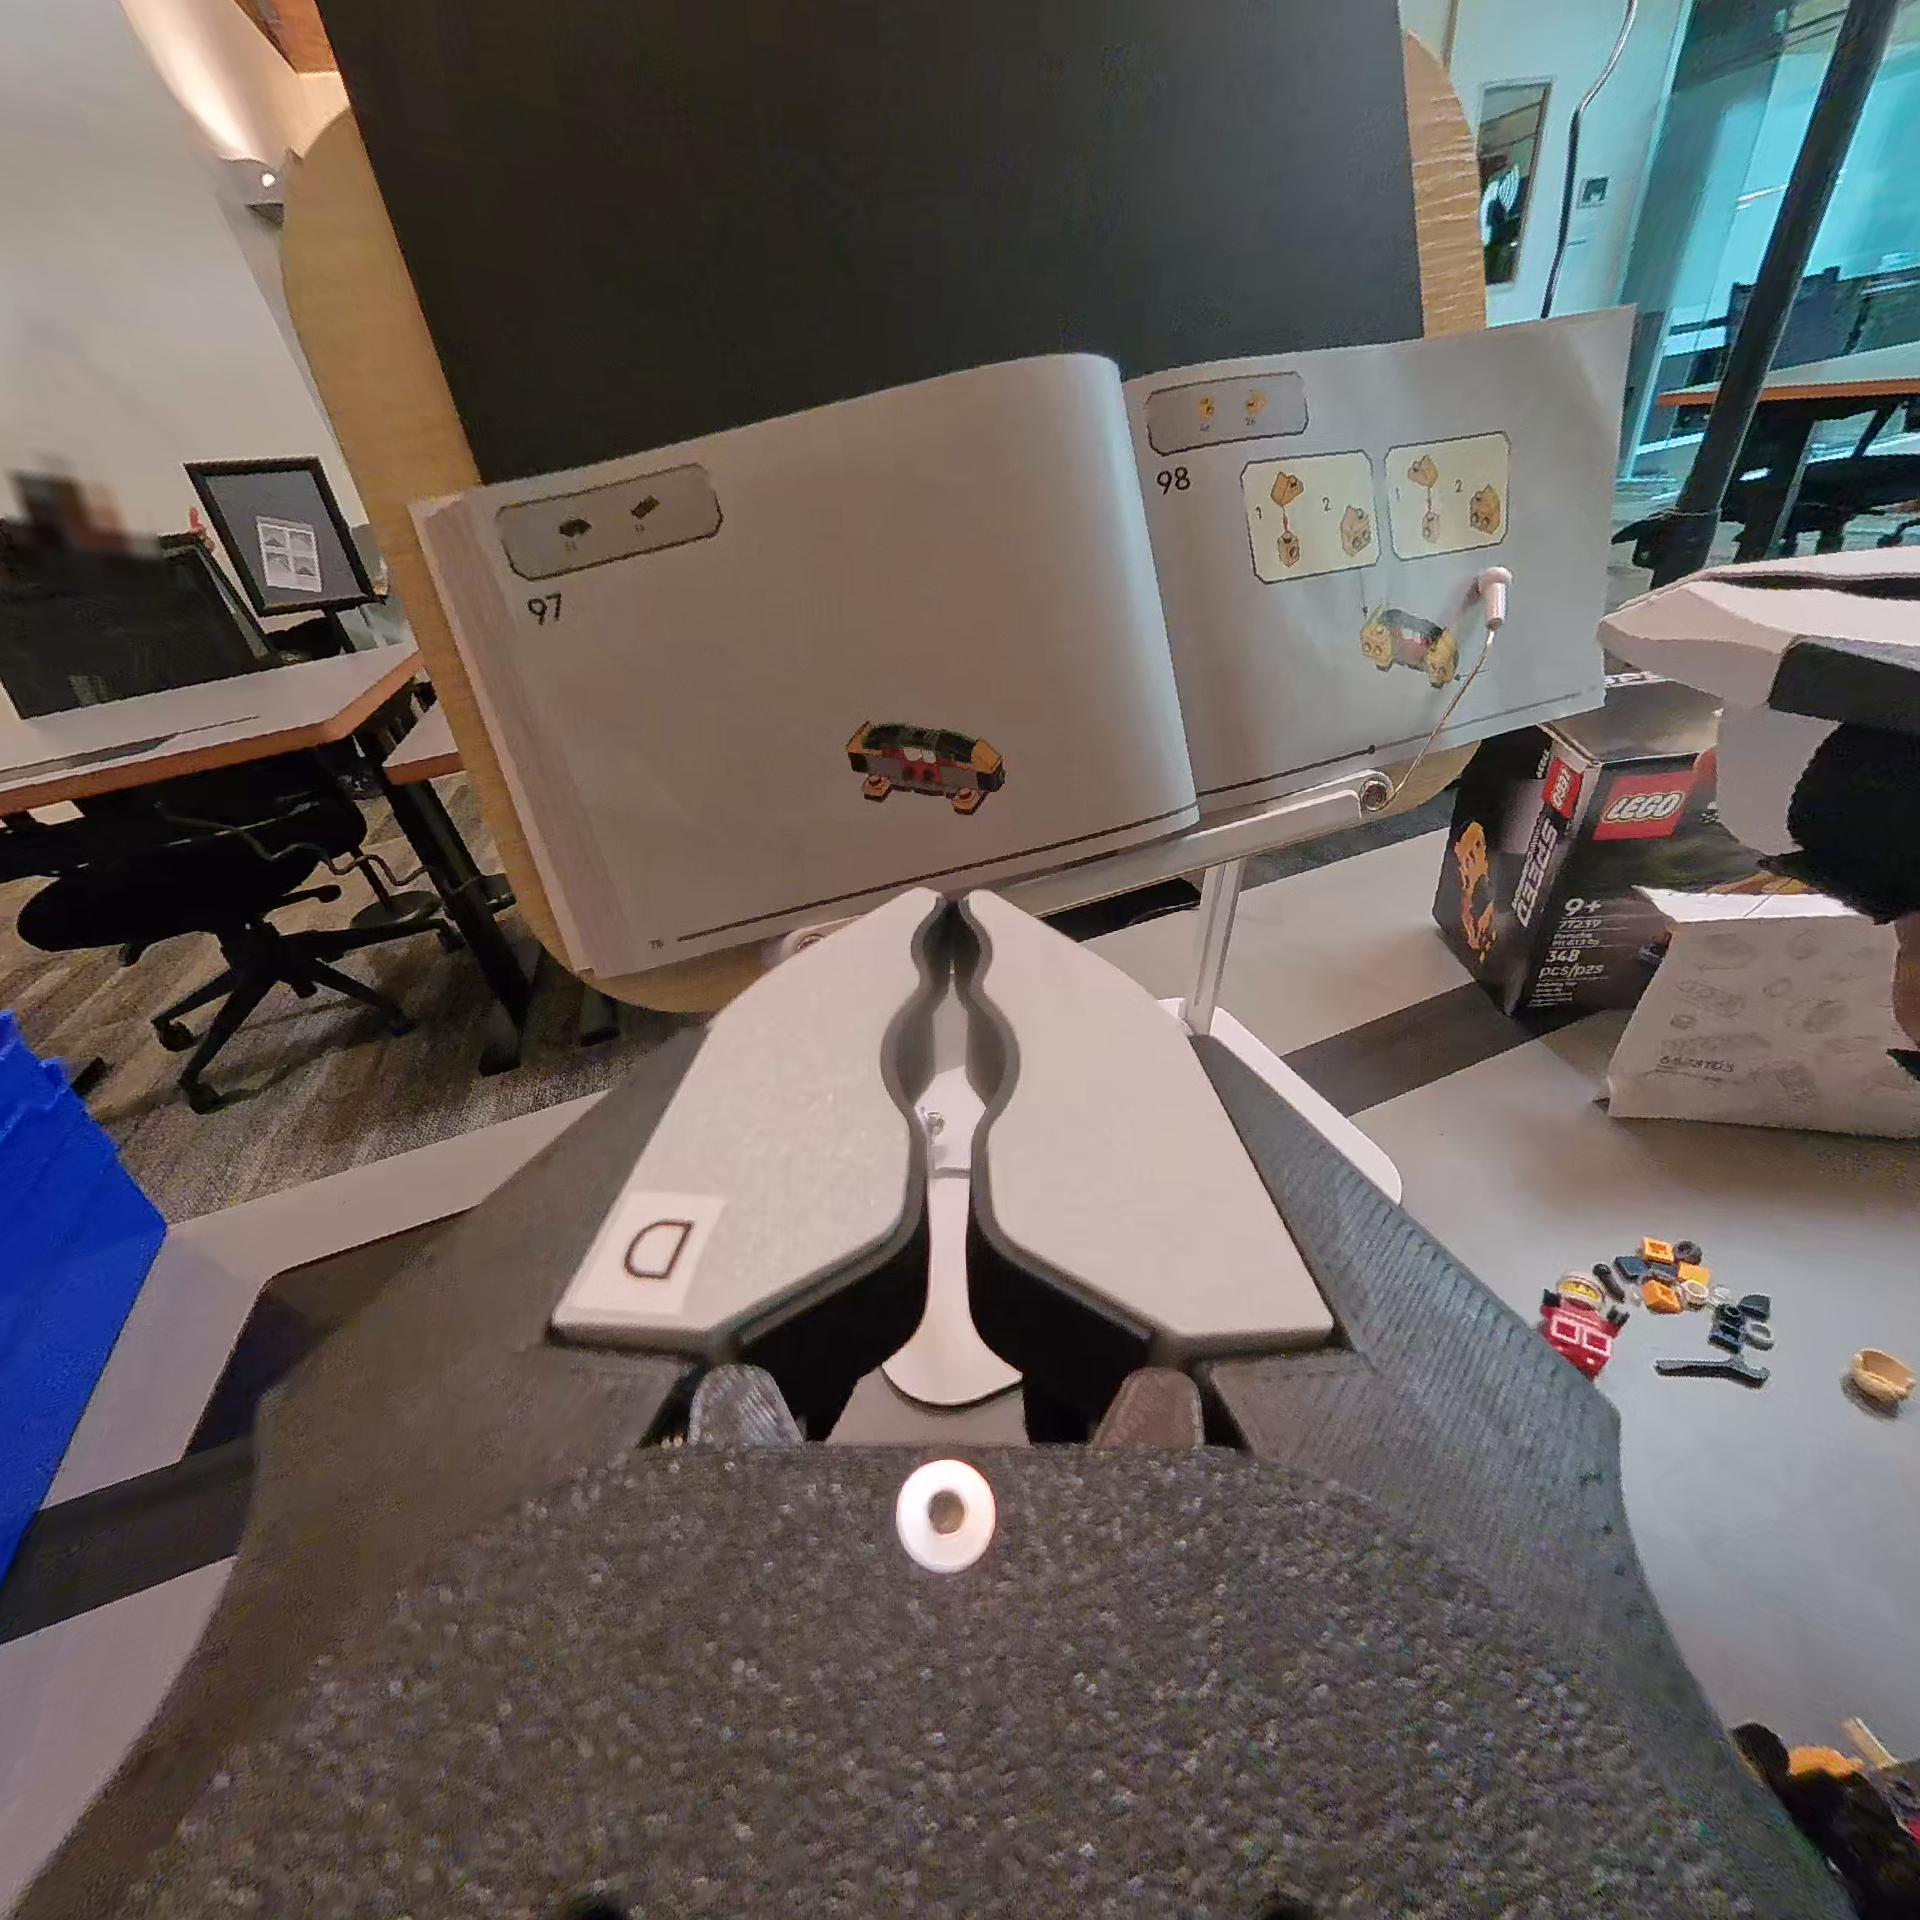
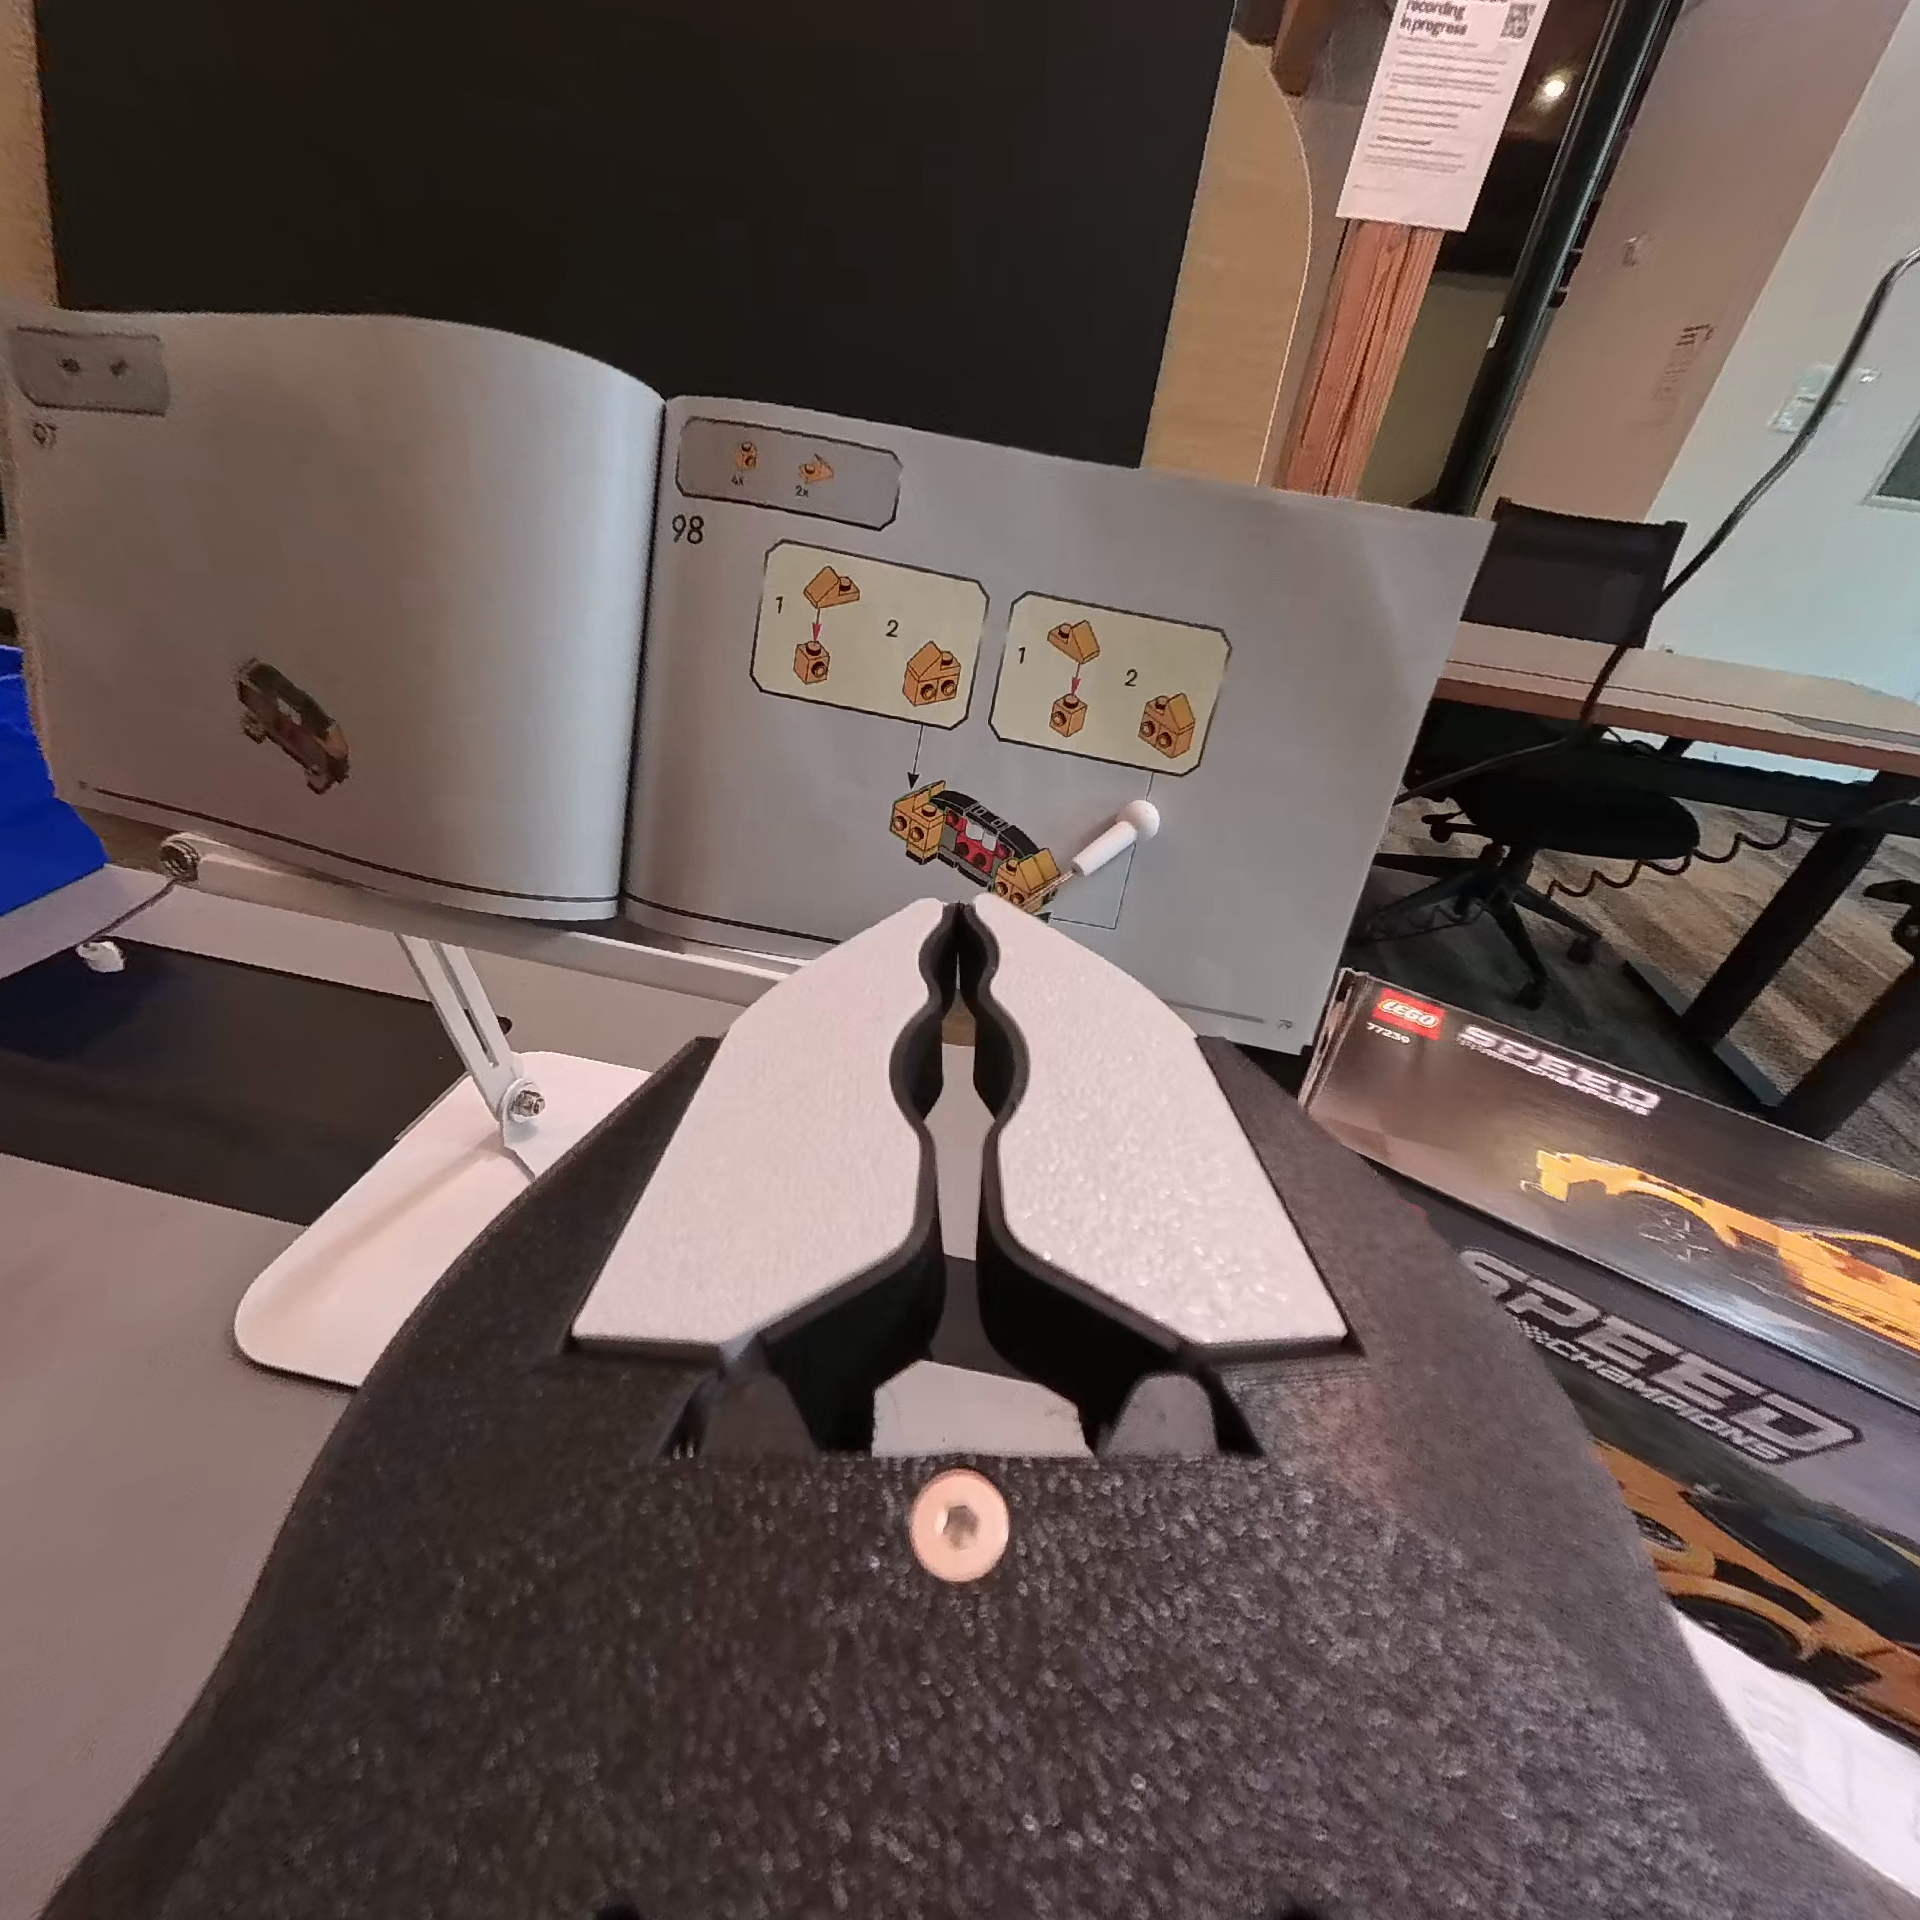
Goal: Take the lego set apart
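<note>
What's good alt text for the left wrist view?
The left claw, shut and empty, points at an open instruction booklet on a white stand. To its right on the grey table lie small loose lego pieces, a set box and a paper bag.

Booklet stand [image 2: 312, 1226] blocks ahead.

An open book [image 1: 831, 644] of building steps leans on a white stand [image 2: 343, 1236]. A blue bin [image 1: 62, 1257] sits at the table's left edge. Black chairs [image 1: 208, 894] wait by desks.

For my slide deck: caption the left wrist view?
Shut left gripper faces the open instruction booklet; loose lego pieces lie right.
</note>
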A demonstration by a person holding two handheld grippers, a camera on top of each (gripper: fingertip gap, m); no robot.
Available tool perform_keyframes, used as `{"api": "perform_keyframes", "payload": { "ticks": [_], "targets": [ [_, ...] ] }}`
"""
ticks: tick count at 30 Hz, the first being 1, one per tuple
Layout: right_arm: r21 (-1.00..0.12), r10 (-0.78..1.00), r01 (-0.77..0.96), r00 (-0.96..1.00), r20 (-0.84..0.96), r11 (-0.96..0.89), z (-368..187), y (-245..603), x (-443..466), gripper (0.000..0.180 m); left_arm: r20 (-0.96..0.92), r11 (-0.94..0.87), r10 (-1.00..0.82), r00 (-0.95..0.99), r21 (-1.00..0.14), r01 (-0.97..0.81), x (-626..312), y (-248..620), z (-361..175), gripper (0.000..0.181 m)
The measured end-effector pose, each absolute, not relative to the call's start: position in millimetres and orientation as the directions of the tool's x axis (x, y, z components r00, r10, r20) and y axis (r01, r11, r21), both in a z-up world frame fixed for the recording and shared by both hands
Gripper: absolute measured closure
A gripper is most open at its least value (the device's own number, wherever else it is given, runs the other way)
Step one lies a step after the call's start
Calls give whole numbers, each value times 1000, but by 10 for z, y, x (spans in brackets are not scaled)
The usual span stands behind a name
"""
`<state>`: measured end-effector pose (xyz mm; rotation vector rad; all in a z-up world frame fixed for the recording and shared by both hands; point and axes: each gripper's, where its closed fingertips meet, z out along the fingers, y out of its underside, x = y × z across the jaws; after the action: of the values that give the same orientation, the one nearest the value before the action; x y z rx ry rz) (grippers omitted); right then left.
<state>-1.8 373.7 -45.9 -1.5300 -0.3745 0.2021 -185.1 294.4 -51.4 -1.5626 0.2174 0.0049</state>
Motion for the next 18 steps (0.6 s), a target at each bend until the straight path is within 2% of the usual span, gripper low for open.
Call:
{"api": "perform_keyframes", "payload": {
  "ticks": [18],
  "targets": [
    [-982, 376, 190, 909, 182, 16, -475, 3611, 22, 180, -153, -28, -204, 967, -986, -162, -1577, 2897, -623, 181]
  ]
}}
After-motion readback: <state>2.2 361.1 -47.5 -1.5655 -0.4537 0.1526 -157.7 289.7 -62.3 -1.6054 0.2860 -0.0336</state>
